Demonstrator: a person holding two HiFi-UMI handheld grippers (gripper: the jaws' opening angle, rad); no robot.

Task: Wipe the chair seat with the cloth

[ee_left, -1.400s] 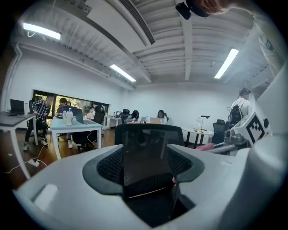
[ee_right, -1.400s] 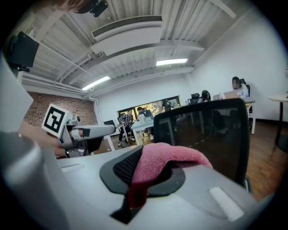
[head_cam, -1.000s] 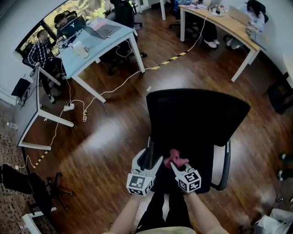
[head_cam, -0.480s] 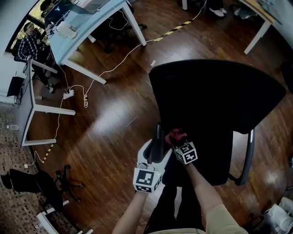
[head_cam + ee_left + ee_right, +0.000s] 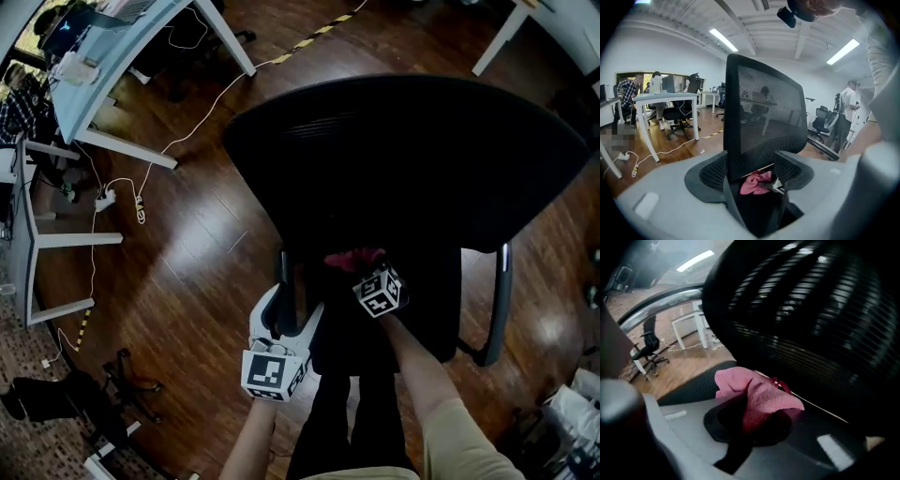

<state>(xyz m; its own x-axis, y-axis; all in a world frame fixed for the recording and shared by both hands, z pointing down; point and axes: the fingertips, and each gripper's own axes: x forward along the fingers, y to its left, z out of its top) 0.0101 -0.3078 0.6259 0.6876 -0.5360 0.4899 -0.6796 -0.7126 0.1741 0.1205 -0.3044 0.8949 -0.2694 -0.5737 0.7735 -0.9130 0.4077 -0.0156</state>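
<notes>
Right gripper [image 5: 364,272] clamped on bunched pink cloth [image 5: 345,258], long axis across chair seat [image 5: 427,295], along backrest [image 5: 412,159]. Left gripper [image 5: 292,302] jaws apart, at seat's left edge.

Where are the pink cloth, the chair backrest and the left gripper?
pink cloth [image 5: 764,398]: right gripper view, its bunched middle.
chair backrest [image 5: 412,150]: head view, middle of the mesh.
left gripper [image 5: 294,286]: head view, midway between its fingertips.

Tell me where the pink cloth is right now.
In the head view the pink cloth is bunched at the back of the chair seat, near the base of the backrest, clamped in the right tool.
</notes>
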